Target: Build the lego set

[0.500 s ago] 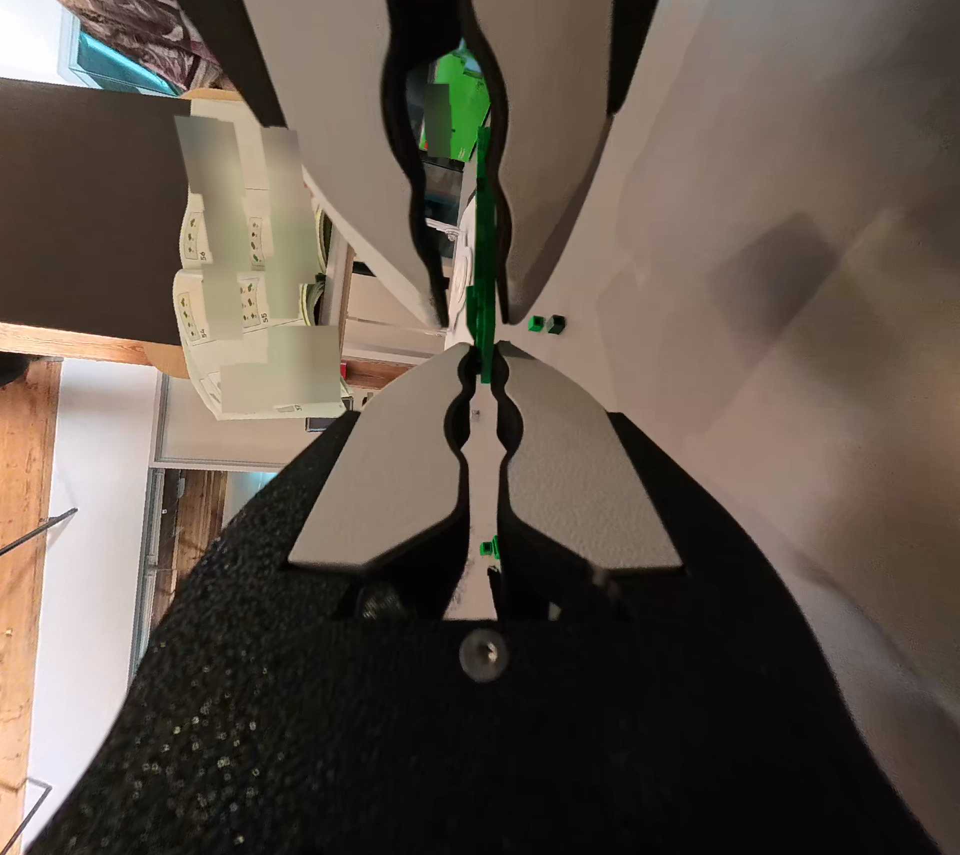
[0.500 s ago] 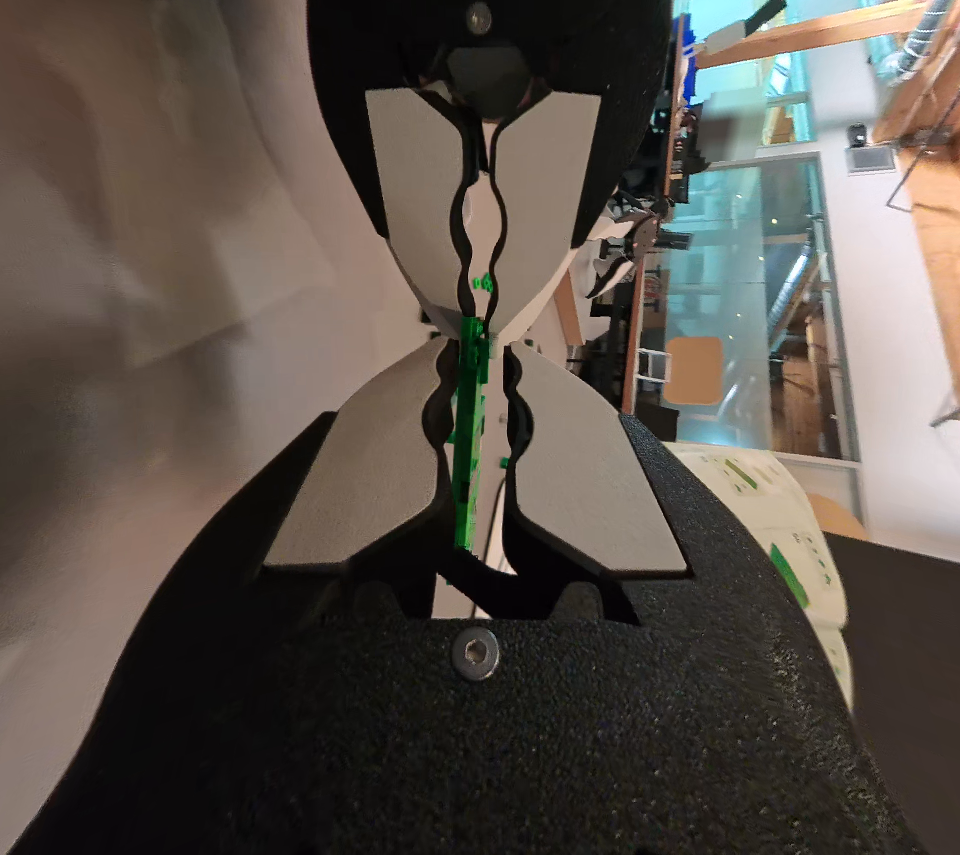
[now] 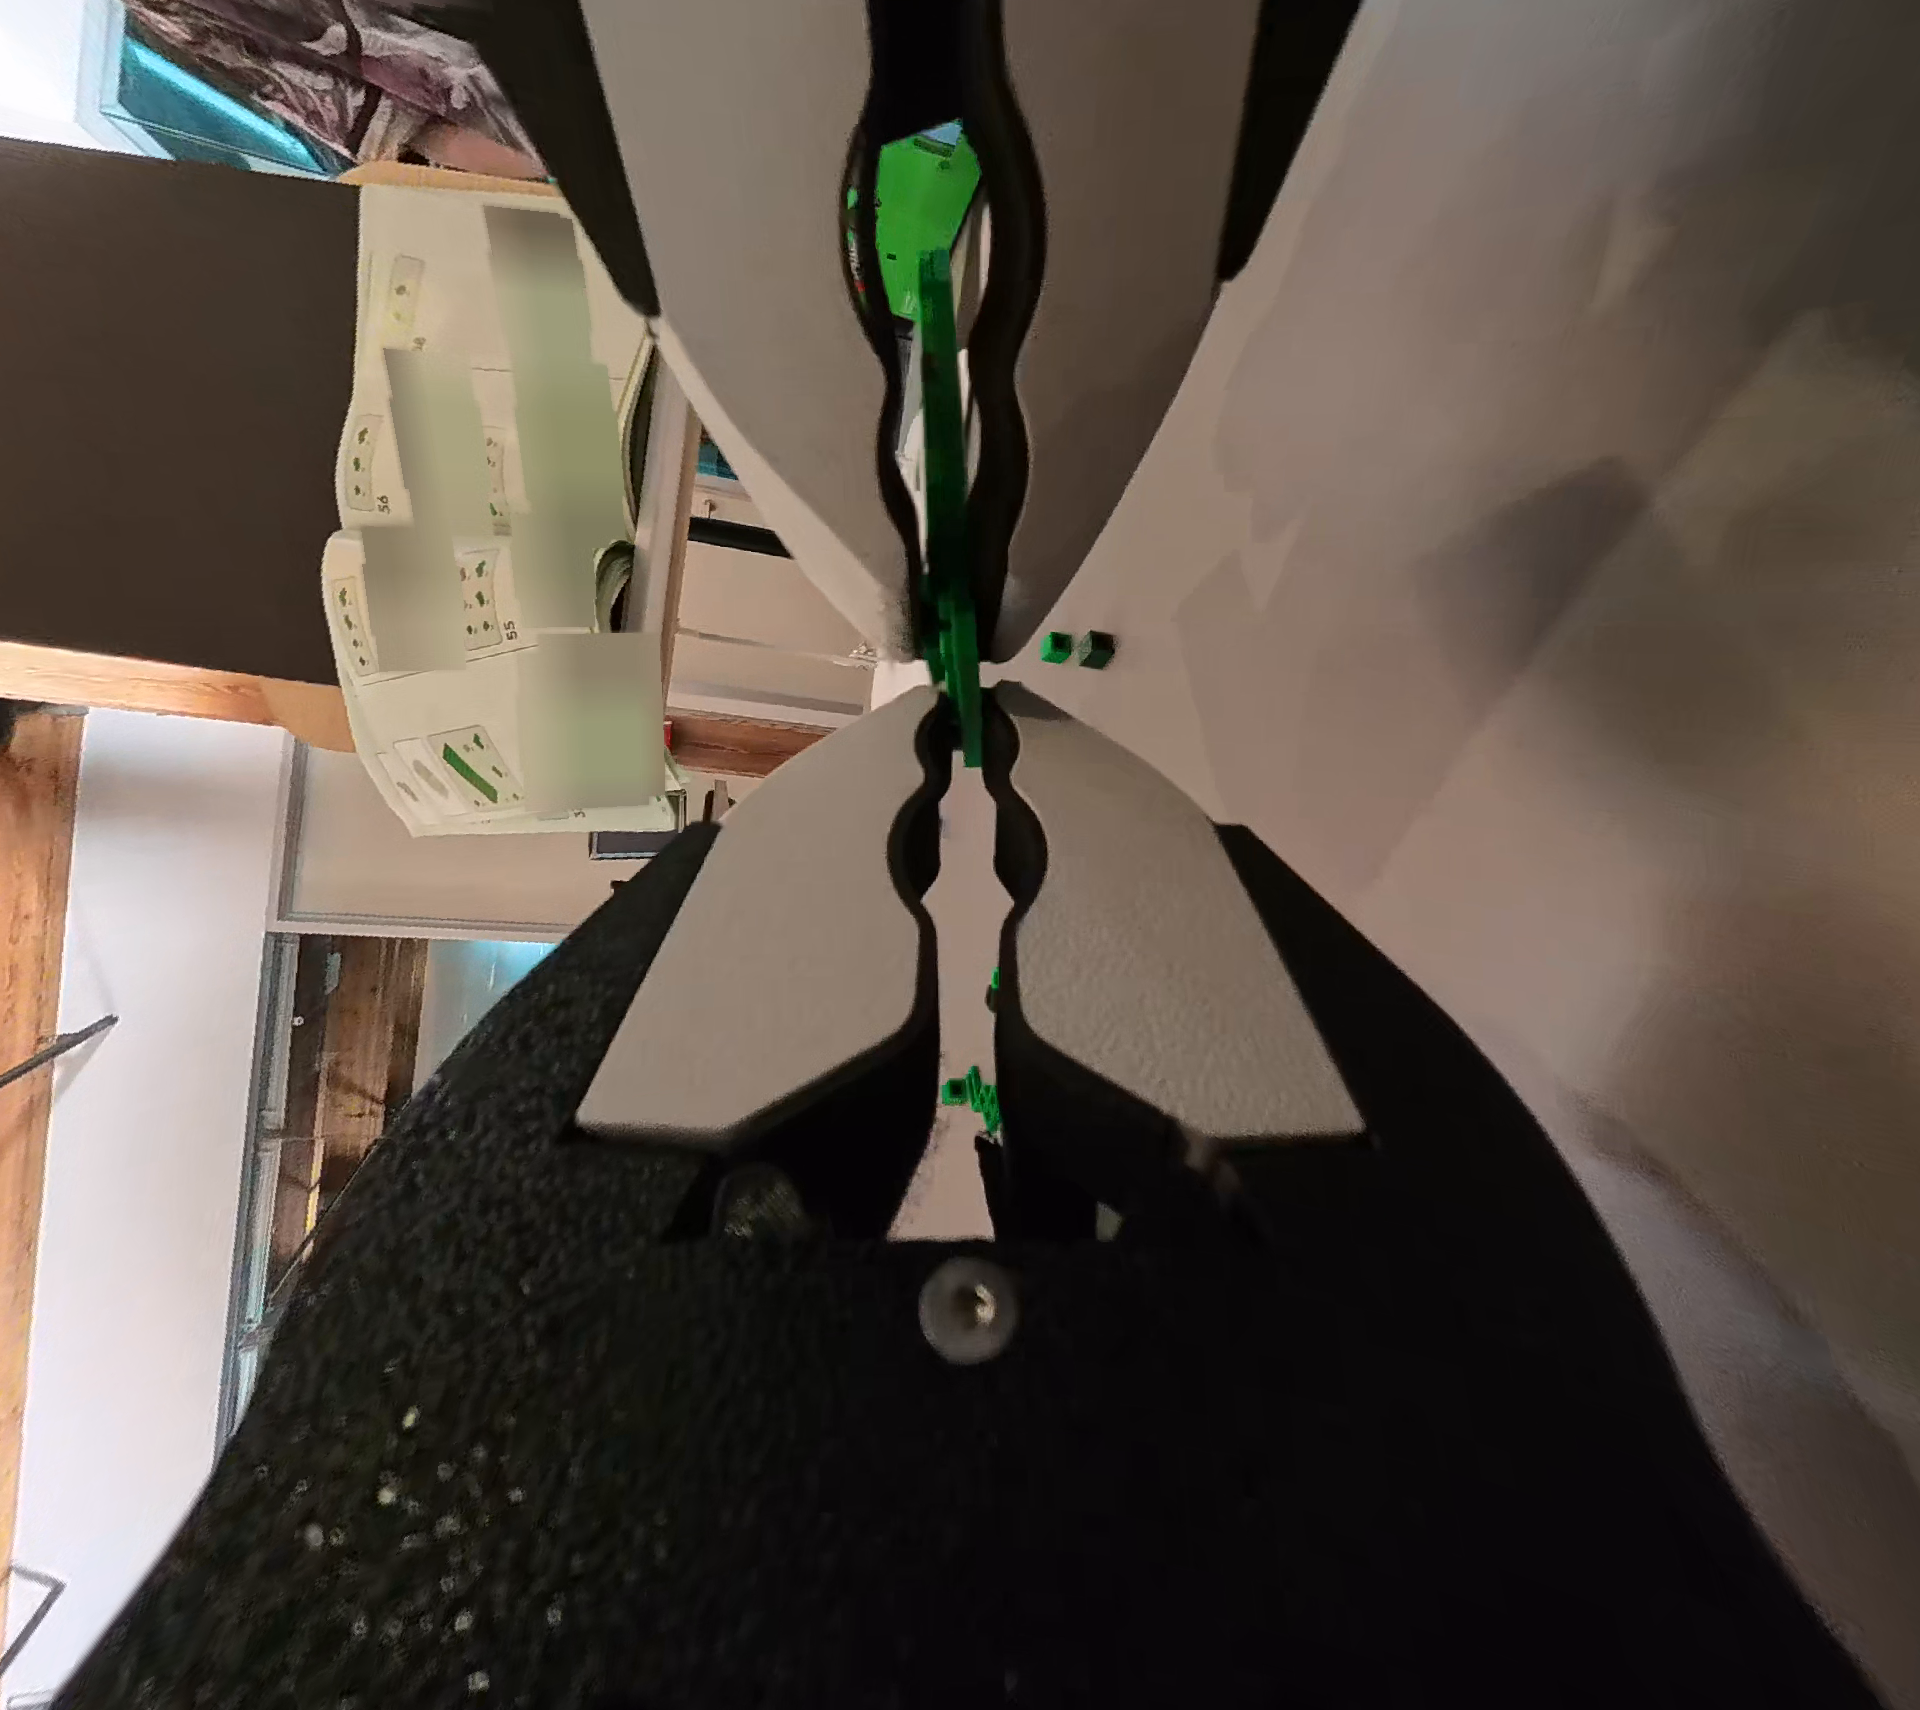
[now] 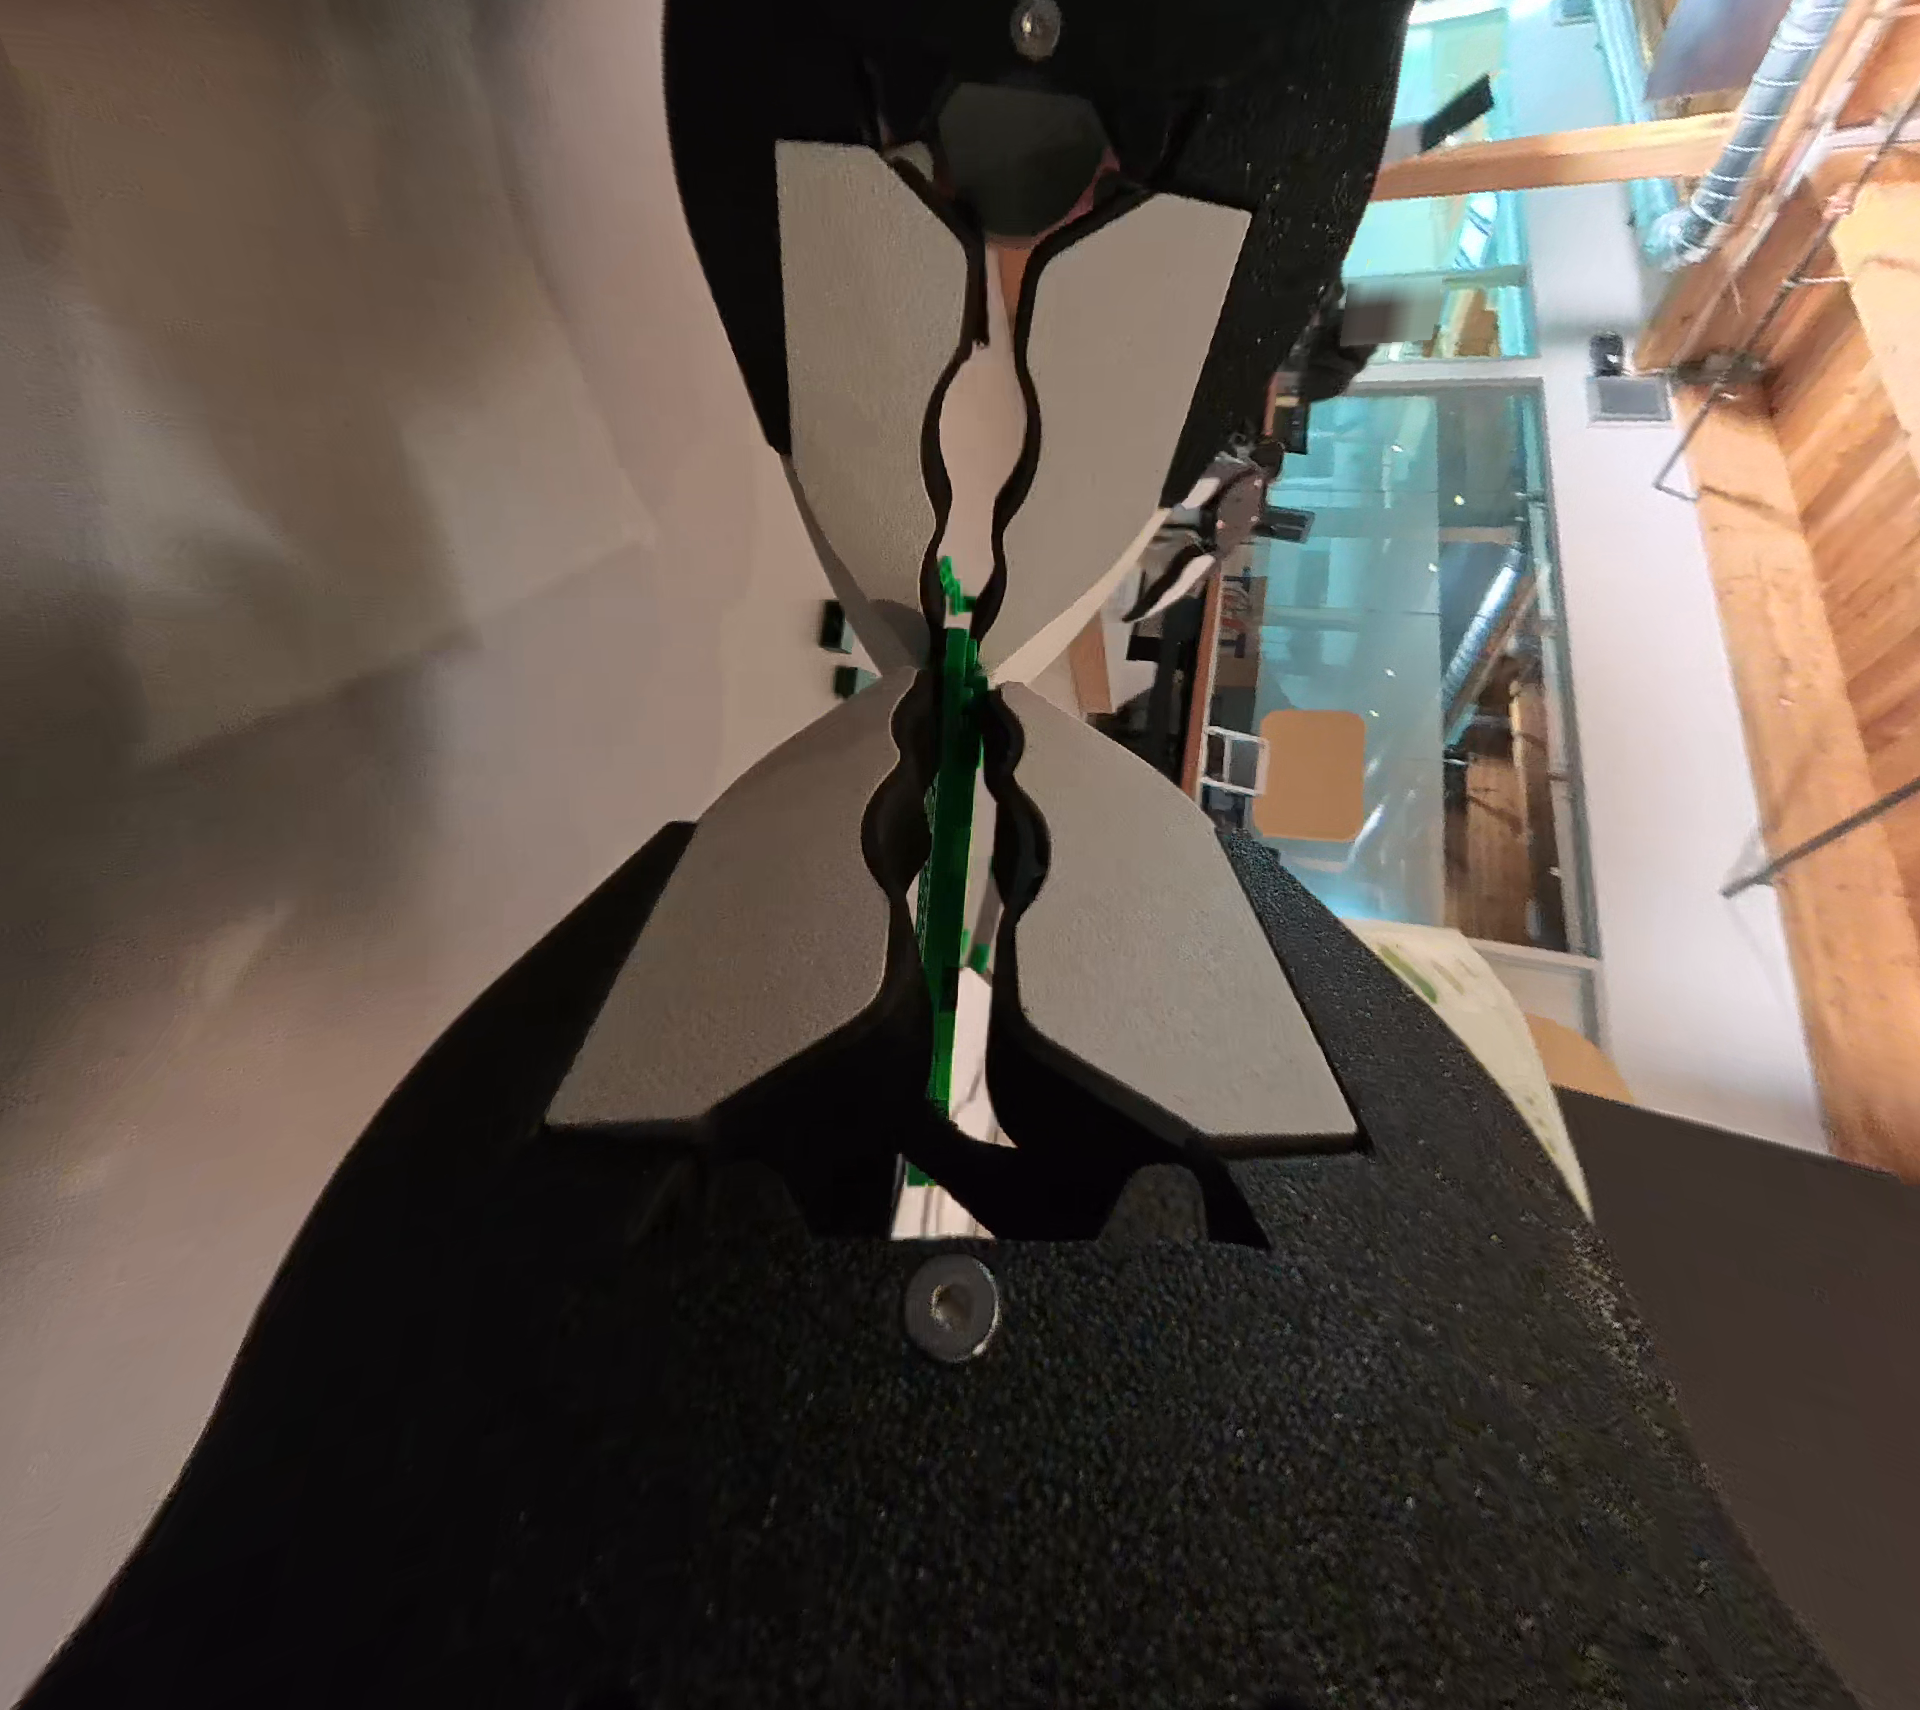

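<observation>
The two grippers meet tip to tip over the white tabletop [image 3: 1558, 310], sharing one long green plate [image 3: 951, 455] seen edge-on. The left gripper [image 3: 961, 730] pinches the plate's near end at its very tips; in its view the plate runs away from that pinch, deep between the fingers of the right gripper. The right gripper [image 4: 956, 704] is closed on the plate [image 4: 948, 881] along most of its length, so the plate's long axis lies in line with both grippers, from one towards the other, its thin edge facing both cameras. A few smaller green pieces look stacked on the plate right at the pinch, though blur hides how they sit. The step in hand appears to be joining or pressing parts together at that meeting point, or passing the plate across; which one I cannot tell. The next move calls for a steady squeeze with both grippers kept in line, since any twist could lever the plate loose. Two small green bricks [image 3: 1075, 647] lie on the tabletop just beside the pinch, and an open instruction booklet [image 3: 488, 517] lies farther off.
</observation>
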### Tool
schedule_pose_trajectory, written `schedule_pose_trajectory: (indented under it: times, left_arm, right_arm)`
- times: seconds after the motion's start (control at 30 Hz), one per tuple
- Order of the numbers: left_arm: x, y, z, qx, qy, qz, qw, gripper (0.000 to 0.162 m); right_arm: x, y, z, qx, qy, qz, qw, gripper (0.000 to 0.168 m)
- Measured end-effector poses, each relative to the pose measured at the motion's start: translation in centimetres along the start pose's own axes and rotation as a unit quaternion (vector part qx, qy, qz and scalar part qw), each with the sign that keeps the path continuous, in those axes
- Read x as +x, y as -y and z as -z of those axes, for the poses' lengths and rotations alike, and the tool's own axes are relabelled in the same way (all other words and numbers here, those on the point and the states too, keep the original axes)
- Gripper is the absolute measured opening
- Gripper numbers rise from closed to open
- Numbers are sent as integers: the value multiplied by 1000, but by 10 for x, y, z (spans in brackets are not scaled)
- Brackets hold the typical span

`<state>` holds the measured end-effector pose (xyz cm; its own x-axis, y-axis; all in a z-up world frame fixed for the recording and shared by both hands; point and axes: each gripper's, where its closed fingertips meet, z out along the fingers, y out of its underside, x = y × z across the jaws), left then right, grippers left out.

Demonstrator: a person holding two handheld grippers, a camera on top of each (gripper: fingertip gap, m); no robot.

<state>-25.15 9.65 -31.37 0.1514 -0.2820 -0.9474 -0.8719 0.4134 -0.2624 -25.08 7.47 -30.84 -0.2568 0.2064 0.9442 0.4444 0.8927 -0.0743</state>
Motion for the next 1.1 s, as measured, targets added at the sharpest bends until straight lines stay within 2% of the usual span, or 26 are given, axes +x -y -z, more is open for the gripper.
schedule_pose_trajectory:
  times: [0.17,0.33,0.5,0.6,0.67,0.9,1.1]
  left_arm:
    - [-2,0,-3,-11,3,21,1000,4]
    - [6,-3,-9,-35,-17,30,999,4]
    - [12,0,-10,-29,-29,41,998,5]
    - [10,2,-10,-25,-23,50,998,5]
    - [3,1,-8,-21,-8,50,999,4]
    - [0,3,-6,-20,6,24,999,4]
    - [-3,3,-5,-18,11,27,999,4]
  right_arm:
    - [2,-4,1,-16,12,9,1000,7]
    - [-7,-9,-2,-32,42,62,997,7]
    - [-11,-9,1,-5,110,-26,994,8]
    - [-9,-7,1,18,126,-101,987,10]
    - [-4,-5,2,39,110,-140,983,11]
    - [1,-2,5,60,83,-171,980,20]
    - [4,-1,9,70,94,-192,974,19]
